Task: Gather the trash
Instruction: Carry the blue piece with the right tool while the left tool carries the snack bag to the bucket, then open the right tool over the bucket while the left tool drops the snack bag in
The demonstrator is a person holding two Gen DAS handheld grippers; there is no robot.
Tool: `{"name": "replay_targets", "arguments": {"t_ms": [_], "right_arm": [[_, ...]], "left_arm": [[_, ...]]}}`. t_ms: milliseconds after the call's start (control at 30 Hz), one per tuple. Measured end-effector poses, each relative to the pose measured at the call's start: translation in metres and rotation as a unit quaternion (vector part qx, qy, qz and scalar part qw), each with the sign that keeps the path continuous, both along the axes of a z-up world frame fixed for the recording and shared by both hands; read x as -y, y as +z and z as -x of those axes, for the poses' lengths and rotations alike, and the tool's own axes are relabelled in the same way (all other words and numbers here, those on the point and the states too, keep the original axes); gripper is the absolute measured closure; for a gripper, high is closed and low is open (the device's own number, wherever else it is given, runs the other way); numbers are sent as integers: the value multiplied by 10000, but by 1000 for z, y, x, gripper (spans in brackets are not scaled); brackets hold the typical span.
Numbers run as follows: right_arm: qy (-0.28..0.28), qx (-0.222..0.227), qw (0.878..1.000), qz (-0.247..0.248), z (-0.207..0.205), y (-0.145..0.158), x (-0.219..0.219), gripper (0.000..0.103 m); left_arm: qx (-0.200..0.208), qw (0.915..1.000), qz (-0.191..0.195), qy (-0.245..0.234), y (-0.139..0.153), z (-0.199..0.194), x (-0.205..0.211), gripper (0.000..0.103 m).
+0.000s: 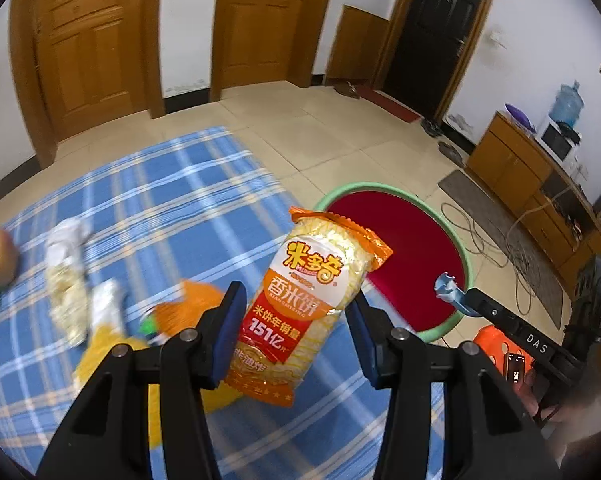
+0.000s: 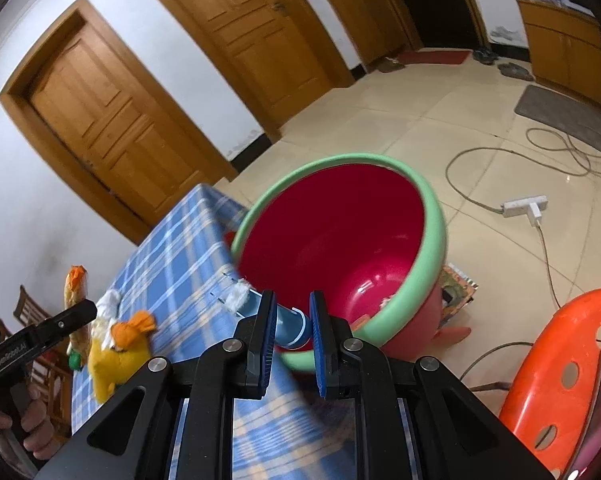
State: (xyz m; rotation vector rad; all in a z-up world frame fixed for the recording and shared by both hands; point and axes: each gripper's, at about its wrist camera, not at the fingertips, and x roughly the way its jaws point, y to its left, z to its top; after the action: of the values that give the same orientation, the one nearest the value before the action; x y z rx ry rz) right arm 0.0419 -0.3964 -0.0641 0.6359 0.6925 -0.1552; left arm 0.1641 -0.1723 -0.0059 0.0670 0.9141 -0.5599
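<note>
Jaws of the left gripper (image 1: pixel 294 322) clamped the upright rice-cracker packet (image 1: pixel 316 292), the bin (image 1: pixel 384 190) at one o'clock, while the right gripper (image 2: pixel 293 338), nearer it, pinched a blue tube (image 2: pixel 288 326) lying crosswise at the rim.

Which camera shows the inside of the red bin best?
The right wrist view: the red bin tilts toward it, showing wall and bottom. The left wrist view shows only part of it, behind the rice cracker packet.

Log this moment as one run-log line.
left gripper: holds rice cracker packet | right gripper: holds blue tube beside red bucket | stage: carrying trash to bucket
</note>
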Motion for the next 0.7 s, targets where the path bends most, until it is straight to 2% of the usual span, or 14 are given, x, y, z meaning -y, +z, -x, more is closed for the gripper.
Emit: {"name": "replay_targets", "arguments": {"t_ms": [333,700], "right_arm": [[-287,-90,9995,31,-9,-11,30,87],[-335,-191,9992,51,-30,-23,46,86]], "left_arm": [[-175,9983,-342,-437,-30,-21,73,53],[-406,9966,-399,-590,-53,-37,109,52]]}}
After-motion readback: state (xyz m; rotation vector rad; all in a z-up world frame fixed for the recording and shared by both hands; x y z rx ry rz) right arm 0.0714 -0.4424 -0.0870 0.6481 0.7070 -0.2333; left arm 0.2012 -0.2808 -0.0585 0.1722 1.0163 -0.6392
